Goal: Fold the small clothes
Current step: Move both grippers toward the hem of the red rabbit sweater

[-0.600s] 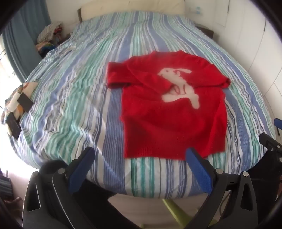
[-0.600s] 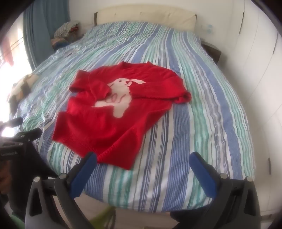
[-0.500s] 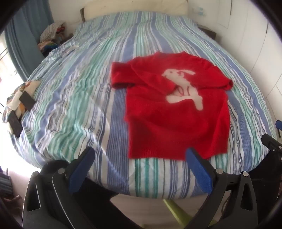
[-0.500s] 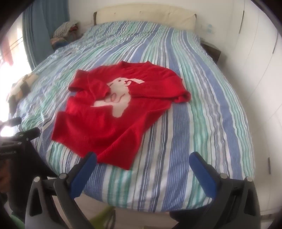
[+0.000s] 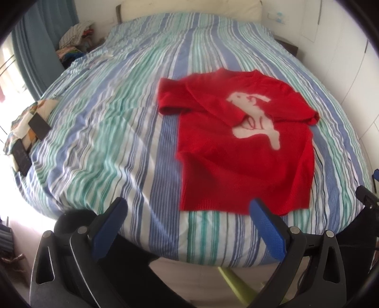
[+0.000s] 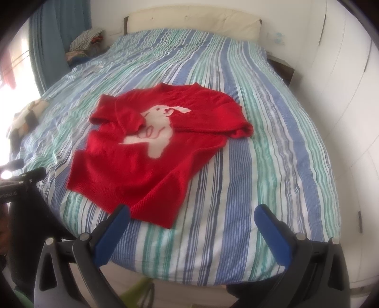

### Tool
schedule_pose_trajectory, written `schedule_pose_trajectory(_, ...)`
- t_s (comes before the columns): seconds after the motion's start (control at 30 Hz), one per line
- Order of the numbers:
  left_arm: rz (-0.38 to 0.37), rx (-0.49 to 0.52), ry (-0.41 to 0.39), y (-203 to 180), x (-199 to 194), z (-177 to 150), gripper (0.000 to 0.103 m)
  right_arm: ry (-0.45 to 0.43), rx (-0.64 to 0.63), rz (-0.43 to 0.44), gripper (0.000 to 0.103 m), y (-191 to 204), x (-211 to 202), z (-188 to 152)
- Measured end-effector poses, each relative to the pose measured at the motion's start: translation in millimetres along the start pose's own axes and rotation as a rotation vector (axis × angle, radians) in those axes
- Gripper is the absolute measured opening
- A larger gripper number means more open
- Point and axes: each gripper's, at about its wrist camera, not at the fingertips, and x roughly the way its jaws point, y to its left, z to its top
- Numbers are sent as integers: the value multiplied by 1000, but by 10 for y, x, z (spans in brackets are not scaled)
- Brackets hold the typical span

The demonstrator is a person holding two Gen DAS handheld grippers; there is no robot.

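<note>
Two hand-held grippers hover over the near end of a wide bed with a blue, green and white striped cover, both pointing steeply down at it.

At the far left edge of the bed lies a patterned cloth or cushion with two flat dark rectangular objects on it; what they are cannot be told. Behind it hangs a blue curtain, and beside the bed's far left corner sits a heap of mixed clothes.

Next comes the left gripper, black-framed with blue fingertip pads. Its jaws stand spread as wide as they go, with nothing between them; it holds nothing. In its own view the right-hand pad overlaps the sweater's near hem, but contact cannot be judged.

The red knitted sweater with a white animal figure on the chest lies flat on the cover, right of the bed's middle in the left view. Its hem is toward the near edge and its neck toward the cream padded headboard. Both sleeves are folded inward across the chest, partly covering the figure.

The right gripper, of the same build, is likewise fully spread and empty. The sweater's near corner shows just above its left pad. White cupboard doors line the right wall.
</note>
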Motion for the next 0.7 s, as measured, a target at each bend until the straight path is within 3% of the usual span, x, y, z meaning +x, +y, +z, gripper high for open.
schedule_pose_trajectory(0.7,15,31,11,-78,34,26,102,-3,-2,-19,103,-8,44,-9)
